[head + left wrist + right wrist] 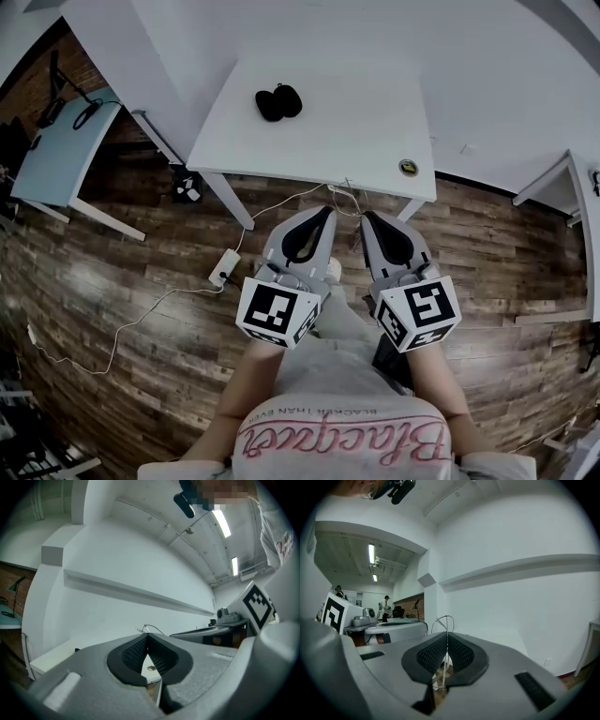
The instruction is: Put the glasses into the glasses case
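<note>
Glasses and case, as best I can judge, are the one dark cluster [278,101] of two rounded lumps on the white table [319,141], well ahead of both my claws. I cannot tell from here which lump is which. My left claw [328,214] and right claw [367,218], two in all, hang side by side above the wood floor [141,281], just short of the table's near edge. Each has its jaws pressed together on nothing. The task looks unstarted: the reach, the pick-up and the packing all seem left to do. One small round object [409,167] sits on the table just ahead of the right claw.
</note>
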{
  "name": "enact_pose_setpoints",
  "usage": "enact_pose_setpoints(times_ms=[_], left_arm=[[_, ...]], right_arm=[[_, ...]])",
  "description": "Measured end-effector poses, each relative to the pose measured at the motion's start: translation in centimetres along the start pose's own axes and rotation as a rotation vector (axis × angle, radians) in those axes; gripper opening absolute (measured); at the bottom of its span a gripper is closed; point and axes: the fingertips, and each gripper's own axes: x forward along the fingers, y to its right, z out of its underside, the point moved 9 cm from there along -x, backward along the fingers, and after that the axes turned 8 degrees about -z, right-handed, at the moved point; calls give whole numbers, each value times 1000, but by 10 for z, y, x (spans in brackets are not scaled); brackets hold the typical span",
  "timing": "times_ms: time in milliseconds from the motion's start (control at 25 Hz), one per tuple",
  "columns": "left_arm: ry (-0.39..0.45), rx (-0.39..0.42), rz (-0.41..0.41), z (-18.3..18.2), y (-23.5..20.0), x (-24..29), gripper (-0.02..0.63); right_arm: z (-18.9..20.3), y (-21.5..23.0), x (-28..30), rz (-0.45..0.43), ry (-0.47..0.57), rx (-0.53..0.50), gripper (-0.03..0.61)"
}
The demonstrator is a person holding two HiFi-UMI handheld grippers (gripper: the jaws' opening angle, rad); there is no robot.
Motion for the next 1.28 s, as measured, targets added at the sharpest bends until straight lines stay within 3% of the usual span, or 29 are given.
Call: enact_pose_setpoints(times_ms=[640,1280], left_arm=[[-5,3,-128,-3,-87,51,5],[-34,38,-125,-13,-192,140,5]], right_arm=[[-21,26,109,-117,-3,-7,12],[-43,69,242,-137,-12,7,12]])
